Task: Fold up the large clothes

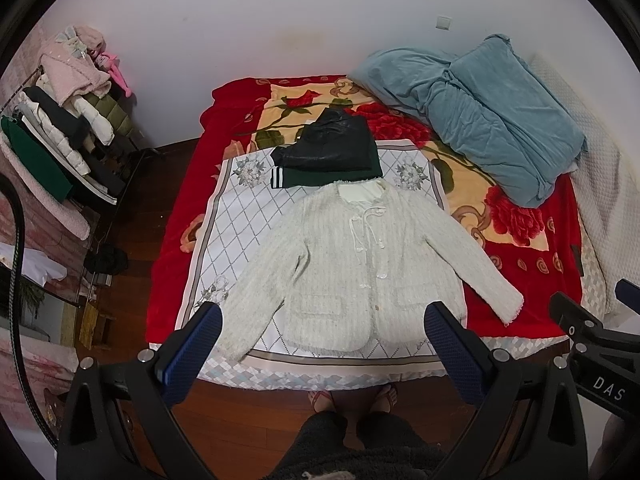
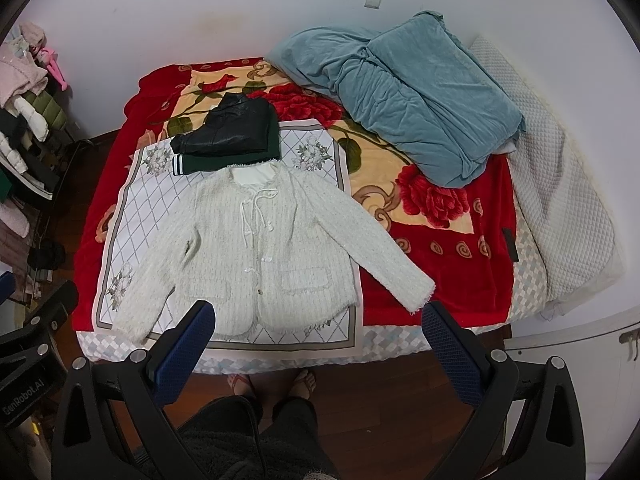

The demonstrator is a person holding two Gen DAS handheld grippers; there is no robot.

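A white knitted jacket (image 1: 352, 268) (image 2: 256, 252) lies flat and face up on a white patterned cloth (image 1: 240, 216) (image 2: 136, 200) on the bed, both sleeves spread outward, collar toward the wall. Beyond its collar sits a folded pile: a black leather garment (image 1: 328, 144) (image 2: 228, 128) on a dark green one (image 1: 320, 176) (image 2: 224, 160). My left gripper (image 1: 324, 312) hovers high above the jacket's hem, open, nothing between its blue pads. My right gripper (image 2: 318, 312) is also open and empty, above the hem and right sleeve cuff (image 2: 420, 292).
A red rose blanket (image 1: 520, 216) (image 2: 436, 200) covers the bed, with a crumpled blue-grey quilt (image 1: 480, 112) (image 2: 416, 88) at the far right. A clothes rack (image 1: 60, 128) stands left on the wooden floor. The person's sandalled feet (image 1: 352, 396) stand at the bed's near edge.
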